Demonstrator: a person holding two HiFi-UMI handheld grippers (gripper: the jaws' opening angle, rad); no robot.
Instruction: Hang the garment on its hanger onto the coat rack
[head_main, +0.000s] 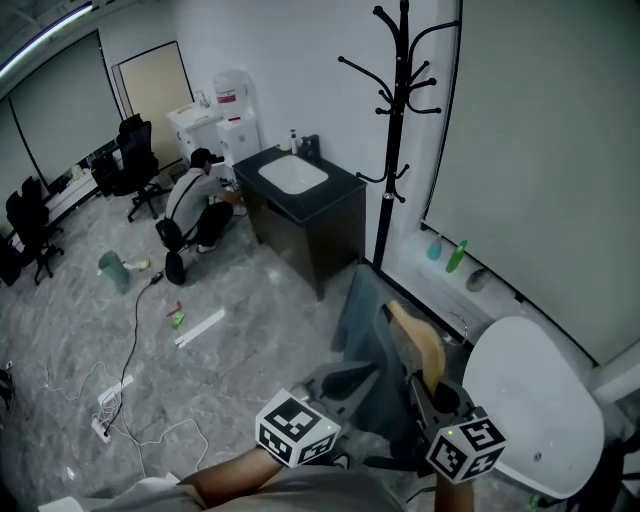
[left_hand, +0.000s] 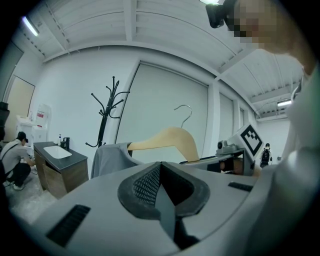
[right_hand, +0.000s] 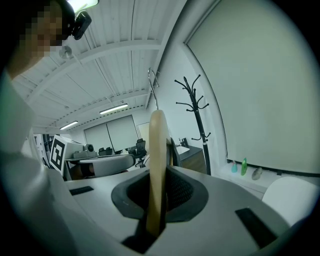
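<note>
Head view looks steeply down from above; both gripper views tilt upward; all 3 share the rack (head_main: 393, 150).

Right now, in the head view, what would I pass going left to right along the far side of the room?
Black office chairs → crouching person → dark sink cabinet → coat rack → teal bottle → green bottle.

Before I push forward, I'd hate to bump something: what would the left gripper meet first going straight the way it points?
Probably the wooden hanger, straight ahead of the left gripper, though depth is unclear. The coat rack stands farther back, off to the left.
</note>
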